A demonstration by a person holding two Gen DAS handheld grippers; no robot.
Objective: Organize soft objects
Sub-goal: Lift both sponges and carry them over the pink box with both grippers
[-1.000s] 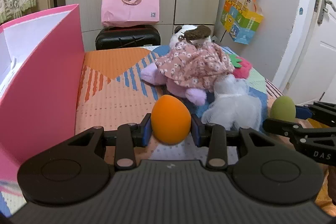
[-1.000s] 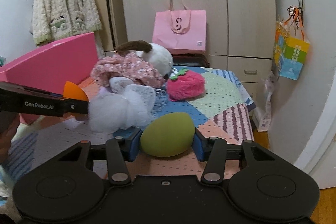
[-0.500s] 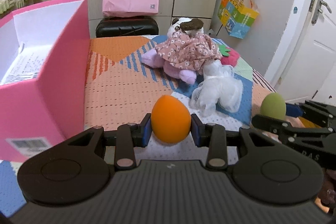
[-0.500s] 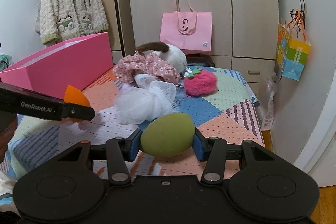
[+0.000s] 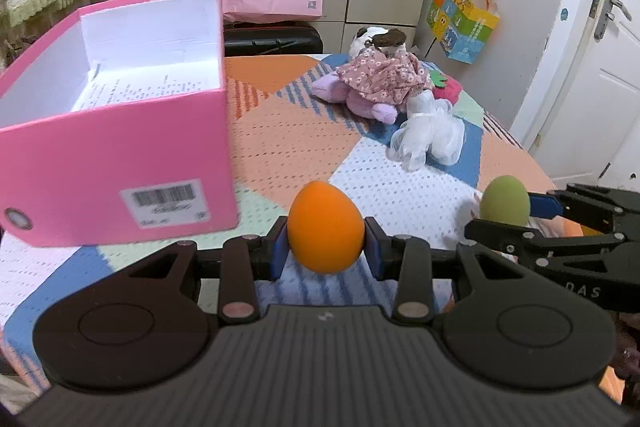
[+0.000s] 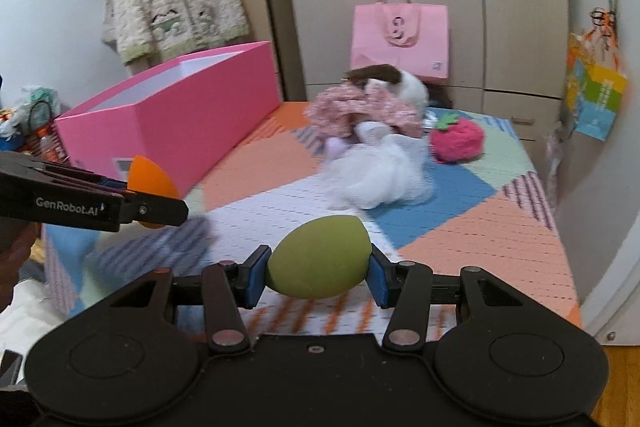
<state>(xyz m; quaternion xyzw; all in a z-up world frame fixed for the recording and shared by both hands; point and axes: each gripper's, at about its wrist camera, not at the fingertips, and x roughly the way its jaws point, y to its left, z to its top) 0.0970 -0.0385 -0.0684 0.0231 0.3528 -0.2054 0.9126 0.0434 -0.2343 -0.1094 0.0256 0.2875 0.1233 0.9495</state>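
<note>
Both hands farther back from the toys, orange sponge (image 5: 326, 227) and green sponge (image 6: 318, 263) seemingly mid-pad, clamped between fingers.

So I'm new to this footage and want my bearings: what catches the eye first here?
Two egg-shaped sponges, each clamped in a gripper: an orange sponge in the left gripper, a green sponge in the right gripper. On the left of the patchwork bed stands an open pink box; further back lies a pile of plush toys.
</note>
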